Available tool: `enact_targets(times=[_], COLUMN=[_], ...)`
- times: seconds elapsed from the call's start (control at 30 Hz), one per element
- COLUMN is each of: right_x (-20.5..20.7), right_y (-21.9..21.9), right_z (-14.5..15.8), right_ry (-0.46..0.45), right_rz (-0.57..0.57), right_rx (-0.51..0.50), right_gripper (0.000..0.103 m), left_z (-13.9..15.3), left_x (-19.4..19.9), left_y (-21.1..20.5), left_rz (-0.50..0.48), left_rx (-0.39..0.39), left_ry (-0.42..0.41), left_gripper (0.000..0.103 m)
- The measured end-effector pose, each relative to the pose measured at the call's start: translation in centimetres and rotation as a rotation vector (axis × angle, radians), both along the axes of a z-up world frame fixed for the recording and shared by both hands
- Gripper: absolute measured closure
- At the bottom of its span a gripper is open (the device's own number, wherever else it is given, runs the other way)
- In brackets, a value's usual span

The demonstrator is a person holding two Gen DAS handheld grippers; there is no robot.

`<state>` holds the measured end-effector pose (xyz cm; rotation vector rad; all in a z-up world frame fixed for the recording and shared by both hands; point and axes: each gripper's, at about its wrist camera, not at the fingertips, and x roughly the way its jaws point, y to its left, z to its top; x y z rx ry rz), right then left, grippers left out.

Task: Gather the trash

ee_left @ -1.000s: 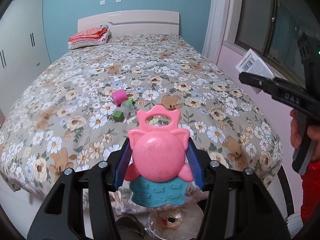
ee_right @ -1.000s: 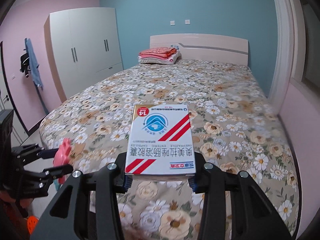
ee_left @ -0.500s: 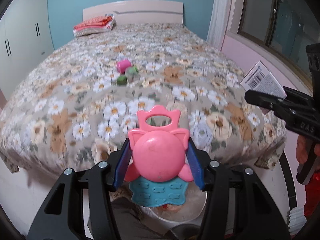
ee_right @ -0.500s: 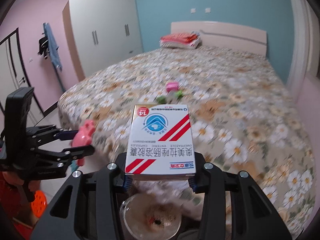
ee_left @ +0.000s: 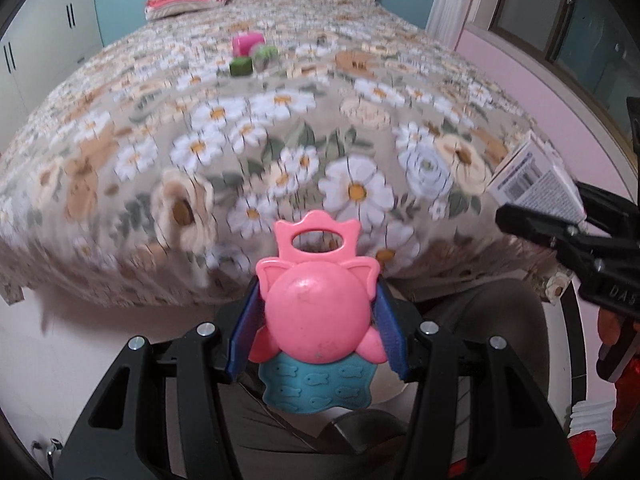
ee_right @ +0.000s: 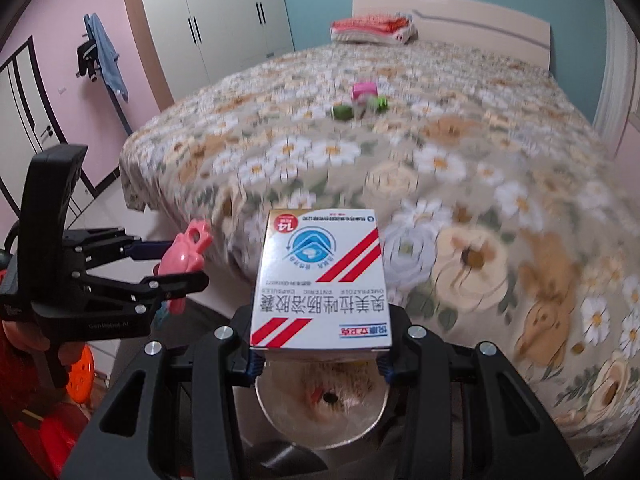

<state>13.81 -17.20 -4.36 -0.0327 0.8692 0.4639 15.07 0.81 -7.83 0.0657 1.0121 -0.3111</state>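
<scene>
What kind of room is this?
It looks like a bedroom: a big bed with a flowery cover, folded bedding by the headboard, and a white wardrobe against the wall.

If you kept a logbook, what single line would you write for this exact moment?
left gripper: shut on pink plastic pig toy | right gripper: shut on white red-striped medicine box | lined trash bin: below box | small blocks: on bed
</scene>
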Motion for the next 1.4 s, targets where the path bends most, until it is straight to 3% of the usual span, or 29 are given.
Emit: enact_targets(times=[0.77, 1.03, 1.4], right_x=[-1.1, -0.8, 1.0], right_y=[1.4, 1.5, 3.0], right_z=[-15.8, -21.3, -26.3], right_ry=[0.336, 0.468, 0.604], right_rz=[0.015, 0.011, 0.006], right_rx=[-0.115, -0.168, -0.225], right_gripper=[0.058, 0.058, 0.058], left_z=[-15.5, -19.8, -24.4], left_x=[0.9, 2.2, 4.1], left_y=[-2.5, -2.9, -3.6], left_rz=[-0.033, -0.016, 0.003], left_rx=[0.01, 0.003, -0.004], left_ry=[0.315, 0.406, 0.497], left_gripper=[0.049, 0.049, 0.049])
